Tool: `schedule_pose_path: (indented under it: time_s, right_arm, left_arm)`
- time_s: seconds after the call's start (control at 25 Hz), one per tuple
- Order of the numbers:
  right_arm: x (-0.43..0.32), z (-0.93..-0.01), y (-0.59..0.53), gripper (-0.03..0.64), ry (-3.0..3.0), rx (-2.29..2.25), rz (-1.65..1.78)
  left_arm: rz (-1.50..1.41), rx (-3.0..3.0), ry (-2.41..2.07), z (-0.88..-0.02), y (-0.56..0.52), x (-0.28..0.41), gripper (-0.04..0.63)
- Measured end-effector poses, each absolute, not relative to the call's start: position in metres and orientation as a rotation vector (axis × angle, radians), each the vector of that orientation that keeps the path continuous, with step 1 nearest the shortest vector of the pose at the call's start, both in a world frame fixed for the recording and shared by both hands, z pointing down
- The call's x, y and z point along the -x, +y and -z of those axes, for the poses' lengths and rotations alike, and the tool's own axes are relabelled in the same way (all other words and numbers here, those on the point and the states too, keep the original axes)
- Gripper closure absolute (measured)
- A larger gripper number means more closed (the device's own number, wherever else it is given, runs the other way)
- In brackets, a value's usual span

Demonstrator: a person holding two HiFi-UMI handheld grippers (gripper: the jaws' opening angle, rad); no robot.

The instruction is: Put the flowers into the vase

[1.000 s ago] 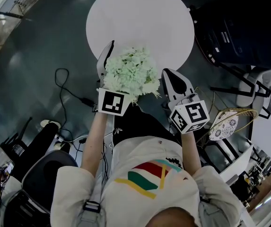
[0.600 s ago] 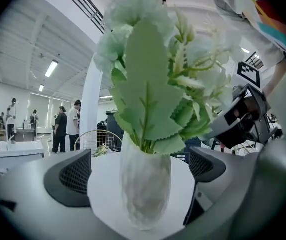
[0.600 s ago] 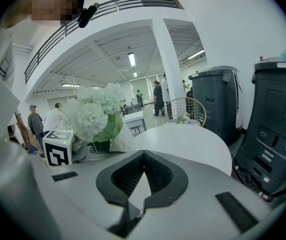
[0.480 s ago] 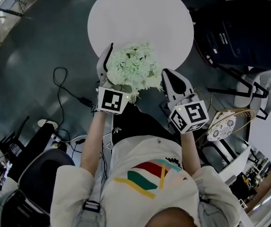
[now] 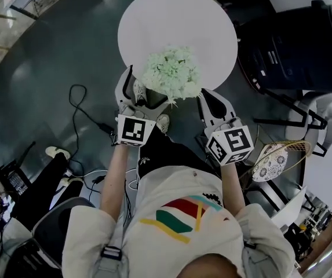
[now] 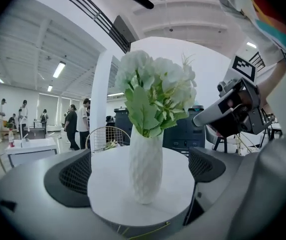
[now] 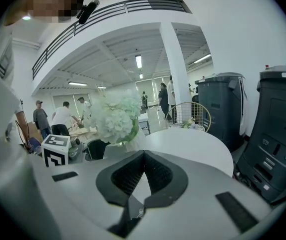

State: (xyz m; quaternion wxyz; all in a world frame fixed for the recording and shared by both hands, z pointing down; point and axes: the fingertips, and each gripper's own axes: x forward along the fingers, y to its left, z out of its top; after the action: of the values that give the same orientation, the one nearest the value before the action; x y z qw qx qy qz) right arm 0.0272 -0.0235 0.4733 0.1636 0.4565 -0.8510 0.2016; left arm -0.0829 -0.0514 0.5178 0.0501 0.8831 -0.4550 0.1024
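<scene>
My left claw point(image 6: 137, 171) is spread wide, touching nothing; my right claw point(image 7: 143, 156) is pressed together, empty. Before the left stands the ribbed white vase point(image 6: 145, 159) on the round white worktop point(image 6: 108, 181), pale green-white flowers point(image 6: 155, 94) already in it. Judged: blooms soft, crushable; grip stems only.

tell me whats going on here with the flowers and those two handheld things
A person stands at a round white table with a gripper in each hand. The pale green flowers are already in the white vase, which stands upright on the table. The left gripper is open, its jaws wide on either side of the vase and not touching it. The right gripper is shut and empty, off to the side.
</scene>
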Motion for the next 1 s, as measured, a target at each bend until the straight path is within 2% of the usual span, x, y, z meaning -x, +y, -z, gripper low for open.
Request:
schedule_pose_path:
  time_s: [0.4, 0.76, 0.8, 0.88, 1.0]
  right_arm:
    - [-0.033, -0.451, 0.018, 0.609, -2.513, -1.314, -0.527]
    - [-0.051, -0.418, 0.035, 0.607, -2.601, -1.394, -0.497]
    - [-0.052, -0.414, 0.035, 0.607, -2.615, -1.401, -0.490]
    - [-0.052, -0.405, 0.035, 0.609, -2.640, -1.414, -0.479]
    - [-0.051, -0.393, 0.035, 0.607, -2.672, -1.421, -0.443]
  left_arm:
    - [-0.248, -2.615, -1.541, -0.484, 0.013, 0.111, 0.008]
    - [0.025, -2.655, -1.546, -0.414, 0.051, 0.100, 0.011]
    - [0.047, -2.657, -1.551, -0.406, 0.053, 0.100, 0.028]
    - [0.092, -2.654, -1.567, -0.390, 0.058, 0.103, 0.140]
    - [0.116, -2.665, -1.626, -0.368, 0.061, 0.111, 0.379]
